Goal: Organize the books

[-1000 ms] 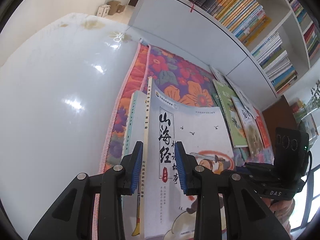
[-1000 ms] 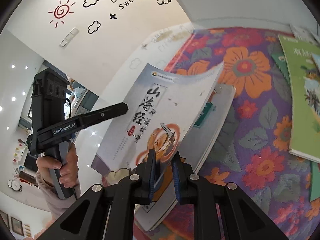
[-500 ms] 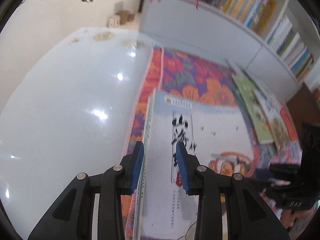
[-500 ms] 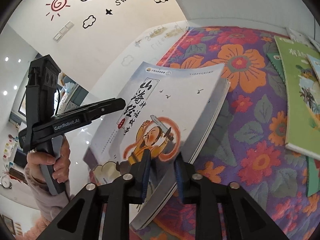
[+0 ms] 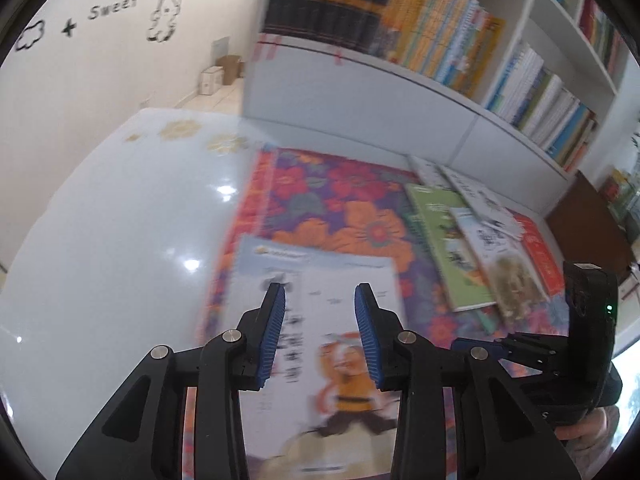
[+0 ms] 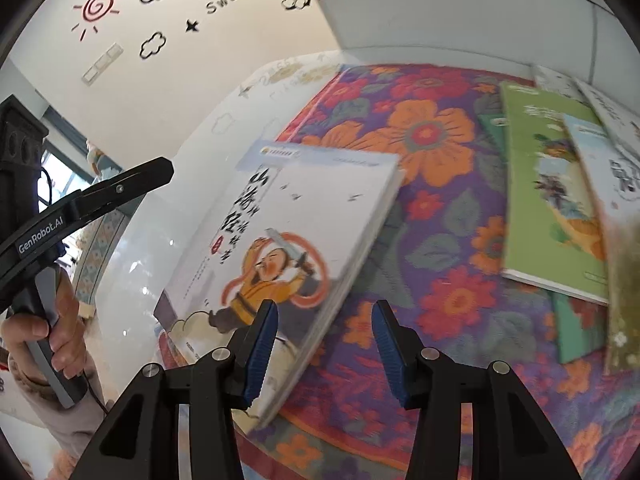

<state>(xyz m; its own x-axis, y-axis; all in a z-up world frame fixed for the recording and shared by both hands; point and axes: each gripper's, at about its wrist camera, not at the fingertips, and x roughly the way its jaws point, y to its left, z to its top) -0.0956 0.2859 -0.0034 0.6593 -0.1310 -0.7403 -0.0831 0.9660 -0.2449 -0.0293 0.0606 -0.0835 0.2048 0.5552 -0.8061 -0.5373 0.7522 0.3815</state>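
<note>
The left tongs [image 5: 320,320] hang above the picture book [image 5: 320,360], their blue pads [image 5: 273,332] apart with nothing between them; they have just been opening, and they grasp nothing. From the right wrist view the left tongs appear as a black arm [image 6: 100,196] off the book's left edge, clear of it, with a hand [image 6: 48,332] on the grip below.

The right tongs [image 6: 324,344] are released too: the jaws have just been opening and stand well apart. The book's lower right corner [image 6: 304,336] shows just in front of the left pad [image 6: 260,352], but neither pad presses on it.

The picture book [image 6: 288,240] lies flat, cover up, showing large black characters and a figure in an orange robe swinging a sword. It rests on a second book of about the same size, whose edge [image 6: 360,248] peeks out along the right side. Both lie on the left part of a flowered cloth [image 6: 432,136] in purple, orange and red, at the cloth's border, next to the bare glossy white surface [image 5: 120,240].

On the right part of the cloth lies a spread of overlapping books: a green one [image 6: 548,184] on top, with paler ones [image 5: 484,216] and a red one [image 5: 536,248] fanned beside it.

Beyond the surface stands a white bookshelf [image 5: 360,92] with rows of upright books [image 5: 440,40]. The wall on the left bears cloud and sun decals [image 6: 96,6].
</note>
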